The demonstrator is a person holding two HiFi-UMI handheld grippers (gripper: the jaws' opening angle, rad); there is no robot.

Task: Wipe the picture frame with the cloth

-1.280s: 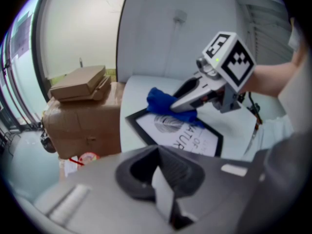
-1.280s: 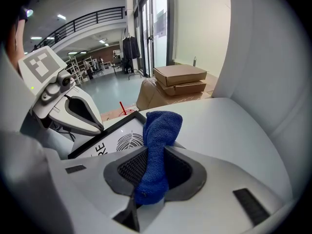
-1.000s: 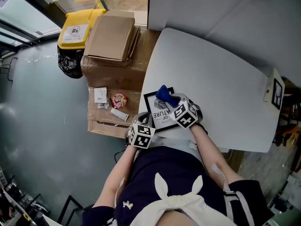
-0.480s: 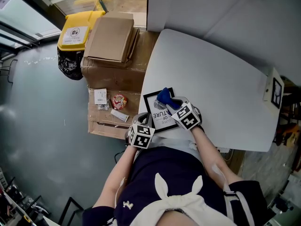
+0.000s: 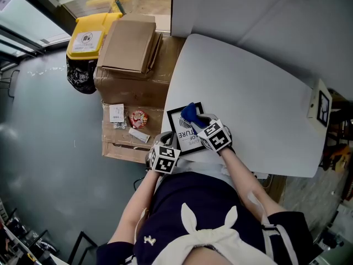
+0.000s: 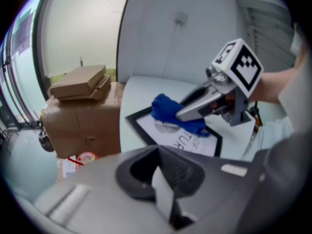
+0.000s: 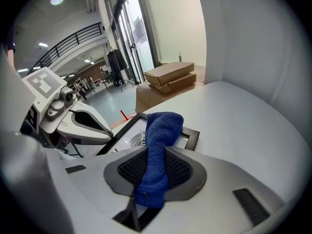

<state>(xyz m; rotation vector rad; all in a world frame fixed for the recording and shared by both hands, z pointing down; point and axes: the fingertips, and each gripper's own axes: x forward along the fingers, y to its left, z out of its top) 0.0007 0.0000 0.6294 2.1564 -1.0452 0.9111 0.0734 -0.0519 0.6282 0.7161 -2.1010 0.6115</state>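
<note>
Since the right gripper (image 7: 156, 172) clenches the blue cloth (image 7: 163, 126) as a pad, it bears on the picture frame (image 5: 182, 132) mid-picture; the left gripper (image 6: 161, 179), jaws together and empty, hovers lower left, likely ready to steady it.

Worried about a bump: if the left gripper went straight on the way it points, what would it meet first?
Probably the picture frame, then the blue cloth held by the right gripper; depth is unclear.

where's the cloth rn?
The blue cloth is pinched in the fingers of the right gripper. In the head view, its free end rests on the picture frame at the near-left edge of the white table.
</note>
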